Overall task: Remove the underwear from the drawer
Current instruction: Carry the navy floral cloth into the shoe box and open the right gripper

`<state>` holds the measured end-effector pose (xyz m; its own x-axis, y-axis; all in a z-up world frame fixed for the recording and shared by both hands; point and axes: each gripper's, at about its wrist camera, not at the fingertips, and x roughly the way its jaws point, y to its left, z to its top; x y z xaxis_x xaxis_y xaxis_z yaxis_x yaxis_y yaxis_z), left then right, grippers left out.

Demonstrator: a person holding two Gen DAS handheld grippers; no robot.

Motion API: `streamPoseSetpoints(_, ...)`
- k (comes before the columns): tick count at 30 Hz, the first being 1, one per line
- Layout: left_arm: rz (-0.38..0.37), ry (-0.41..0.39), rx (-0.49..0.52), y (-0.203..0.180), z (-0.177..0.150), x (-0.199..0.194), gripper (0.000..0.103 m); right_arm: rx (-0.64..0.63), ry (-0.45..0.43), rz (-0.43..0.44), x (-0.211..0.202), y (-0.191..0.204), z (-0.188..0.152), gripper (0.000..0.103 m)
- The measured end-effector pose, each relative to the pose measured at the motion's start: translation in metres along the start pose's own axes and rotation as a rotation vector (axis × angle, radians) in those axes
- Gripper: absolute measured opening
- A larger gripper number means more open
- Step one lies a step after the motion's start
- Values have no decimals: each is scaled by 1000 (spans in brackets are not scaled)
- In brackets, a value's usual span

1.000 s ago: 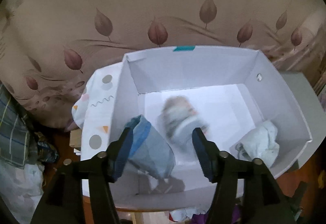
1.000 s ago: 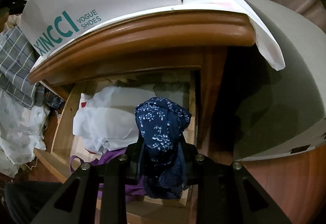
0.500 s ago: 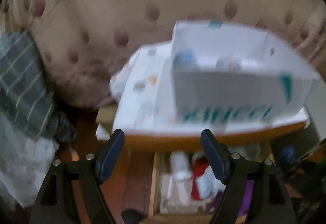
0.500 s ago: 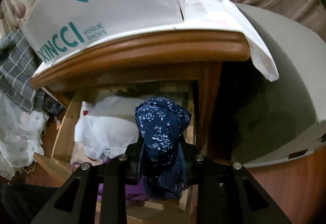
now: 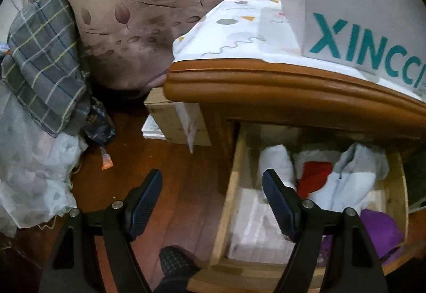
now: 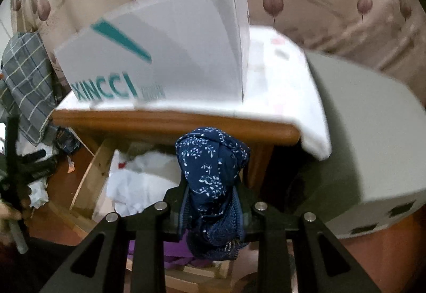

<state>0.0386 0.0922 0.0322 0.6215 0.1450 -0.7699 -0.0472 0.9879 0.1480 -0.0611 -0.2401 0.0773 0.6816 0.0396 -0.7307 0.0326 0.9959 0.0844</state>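
The wooden drawer (image 5: 231, 192) stands pulled out under the brown cabinet top (image 5: 279, 85). Inside lie white garments (image 5: 346, 181), a red piece (image 5: 315, 176) and a purple piece (image 5: 380, 229). My left gripper (image 5: 213, 186) hangs open and empty over the drawer's left edge and the floor. In the right wrist view my right gripper (image 6: 211, 202) is shut on dark blue floral underwear (image 6: 213, 160), held up above the drawer (image 6: 90, 178) in front of the cabinet edge. The white XINCCI shoe box (image 6: 165, 64) stands on the cabinet top.
A patterned white cloth (image 5: 234, 34) covers the cabinet top under the box. A grey checked cloth (image 5: 42, 64) and pale fabric (image 5: 29, 181) pile up at the left. A cardboard box (image 5: 175, 122) sits on the wood floor. A grey block (image 6: 367, 138) stands right of the cabinet.
My left gripper has swung from above the shoe box down to the open drawer, with its jaws wider. My right gripper has lifted the blue underwear higher out of the drawer.
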Motion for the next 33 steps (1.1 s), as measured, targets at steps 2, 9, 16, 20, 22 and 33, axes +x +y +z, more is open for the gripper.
streamPoseSetpoints(2, -12, 15, -25, 5, 0, 3, 75, -20, -26, -5, -15, 0, 15, 27)
streamPoseSetpoints(9, -29, 28, -71, 18, 0, 4, 76, -65, -112, -32, -62, 4, 79, 27)
streamPoseSetpoints(16, -28, 64, -135, 31, 0, 9, 77, -114, -183, -27, -80, 22, 148, 27)
streamPoseSetpoints(20, -25, 73, -144, 34, 0, 12, 77, -152, -137, -34, -52, 39, 185, 27)
streamPoseSetpoints(22, -13, 74, -145, 35, 1, 12, 77, -163, -95, -39, -34, 43, 196, 27)
streamPoseSetpoints(33, -33, 78, -163, 42, 3, 12, 77, -195, 101, -148, 56, 55, 209, 32)
